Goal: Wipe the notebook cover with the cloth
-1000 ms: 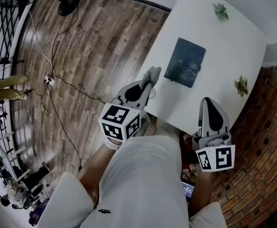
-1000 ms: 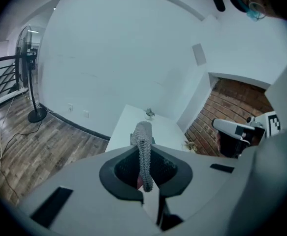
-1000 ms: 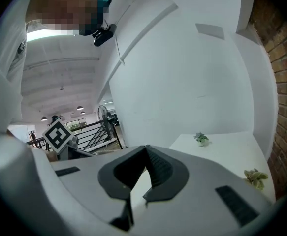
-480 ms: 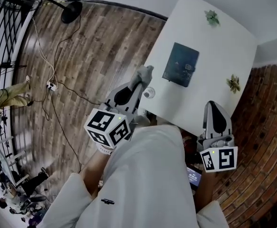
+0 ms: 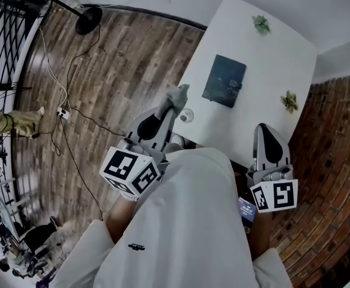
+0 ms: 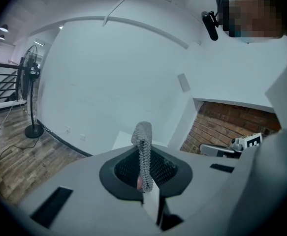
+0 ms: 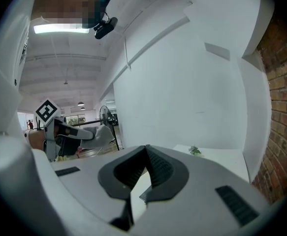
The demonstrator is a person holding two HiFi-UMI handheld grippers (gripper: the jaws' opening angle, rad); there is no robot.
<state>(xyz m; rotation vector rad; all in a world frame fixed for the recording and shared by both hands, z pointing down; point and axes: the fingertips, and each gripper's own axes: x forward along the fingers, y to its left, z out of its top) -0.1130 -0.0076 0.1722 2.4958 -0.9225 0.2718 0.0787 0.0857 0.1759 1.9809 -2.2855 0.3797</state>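
I am pinching a grey, loosely knitted cloth (image 6: pixel 143 149) between the ribbed black fingers of my left gripper (image 5: pixel 173 104), its limp strip standing up toward 12 o'clock. My right gripper (image 7: pixel 144 156) is holding its fingers pressed together on nothing. The dark teal rectangular notebook (image 5: pixel 224 81) is lying flat on the smooth white table (image 5: pixel 265 116), at 2 o'clock from the cloth in the head view and not touching it. Its pale cover markings are too small to read.

The left tool (image 6: pixel 144 180) clamps a grey cloth (image 6: pixel 143 144).
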